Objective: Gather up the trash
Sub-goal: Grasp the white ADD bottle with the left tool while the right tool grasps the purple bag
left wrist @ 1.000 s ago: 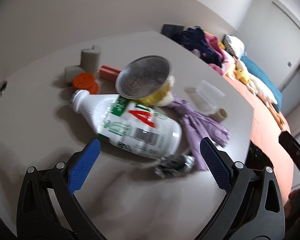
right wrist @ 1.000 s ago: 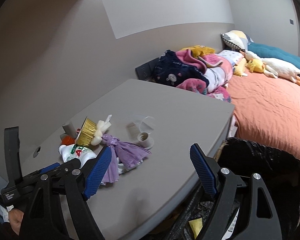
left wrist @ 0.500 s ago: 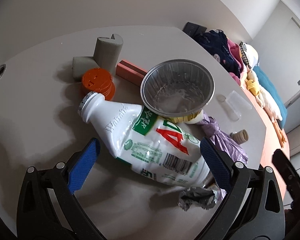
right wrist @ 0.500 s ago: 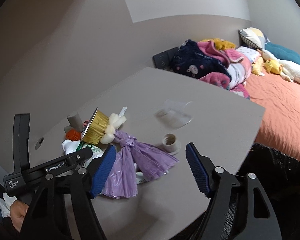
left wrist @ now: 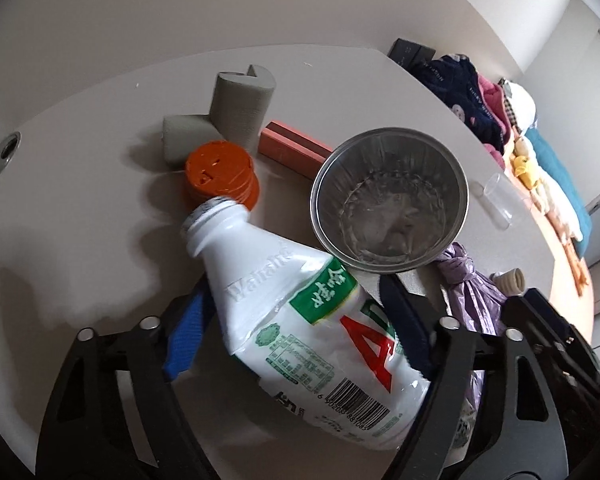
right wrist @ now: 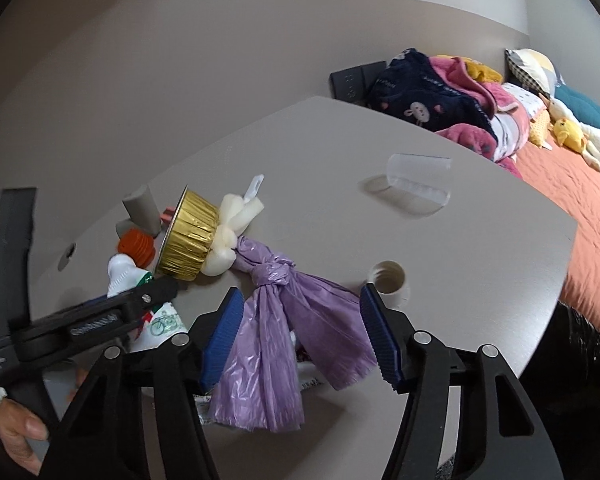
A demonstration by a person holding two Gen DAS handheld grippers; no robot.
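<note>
A white plastic bottle [left wrist: 300, 320] with a green and red label lies on the grey table [left wrist: 80, 184], neck pointing away. My left gripper [left wrist: 296, 324] is shut on the bottle's body. A foil cup [left wrist: 388, 208] leans against the bottle's far side; it also shows in the right wrist view [right wrist: 192, 236]. A knotted purple plastic bag [right wrist: 284, 328] lies between the open fingers of my right gripper [right wrist: 300, 336], which hovers over it without gripping. The bottle's neck [right wrist: 120, 272] shows behind the left gripper.
An orange cap [left wrist: 220, 176], grey foam pieces [left wrist: 236, 104] and a red-brown block [left wrist: 292, 148] lie behind the bottle. White foam [right wrist: 232, 232], a small white ring [right wrist: 388, 280] and a clear plastic cup [right wrist: 420, 180] lie nearby. A black bin bag [right wrist: 572, 360] hangs at the table's right edge. A bed stands beyond.
My left gripper has moved forward and closed on the white bottle. My right gripper has moved down and left over the purple bag, narrowing somewhat.
</note>
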